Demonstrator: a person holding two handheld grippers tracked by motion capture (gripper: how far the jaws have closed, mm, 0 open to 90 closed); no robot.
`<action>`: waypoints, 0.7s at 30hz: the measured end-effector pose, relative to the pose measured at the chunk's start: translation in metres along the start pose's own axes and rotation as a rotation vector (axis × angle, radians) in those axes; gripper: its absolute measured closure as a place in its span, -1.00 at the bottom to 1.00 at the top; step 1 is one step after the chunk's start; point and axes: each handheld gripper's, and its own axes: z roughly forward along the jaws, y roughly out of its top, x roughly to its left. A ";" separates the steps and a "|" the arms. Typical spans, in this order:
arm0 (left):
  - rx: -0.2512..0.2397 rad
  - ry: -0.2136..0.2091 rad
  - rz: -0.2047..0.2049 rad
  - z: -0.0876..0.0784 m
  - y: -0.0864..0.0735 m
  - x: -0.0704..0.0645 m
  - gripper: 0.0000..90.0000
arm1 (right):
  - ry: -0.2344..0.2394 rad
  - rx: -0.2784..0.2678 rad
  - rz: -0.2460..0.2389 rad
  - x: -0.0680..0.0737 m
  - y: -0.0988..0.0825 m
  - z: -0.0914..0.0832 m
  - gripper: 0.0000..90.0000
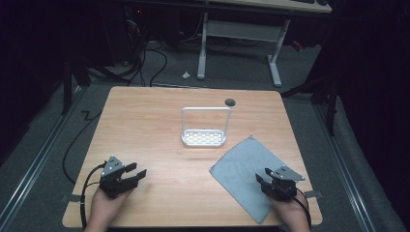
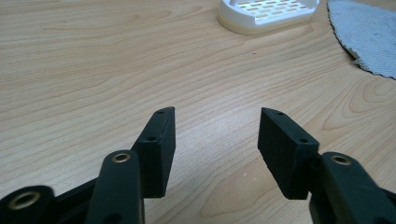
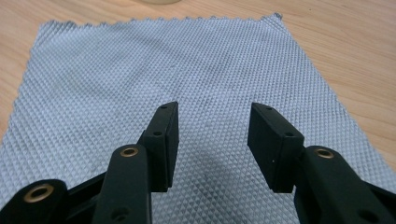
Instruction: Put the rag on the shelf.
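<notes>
We see a grey cloth [image 1: 245, 177] with a fine diamond weave and a zigzag edge. The rack [image 1: 204, 126] is white, its base pierced with rows of small slots. The table [image 1: 145, 130] is light wood with wavy grain. Both grippers are black: left gripper [image 1: 137, 173], right gripper [image 1: 263, 178].

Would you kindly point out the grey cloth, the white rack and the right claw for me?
grey cloth [image 1: 239, 169]: high view, middle of the flat fabric.
white rack [image 1: 204, 138]: high view, slotted base.
right claw [image 3: 212, 140]: right gripper view, midway between its open tips, over the cloth.
</notes>
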 end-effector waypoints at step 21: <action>-0.027 0.004 -0.004 0.002 0.006 -0.005 0.13 | 0.090 0.013 0.056 0.000 0.005 -0.015 0.82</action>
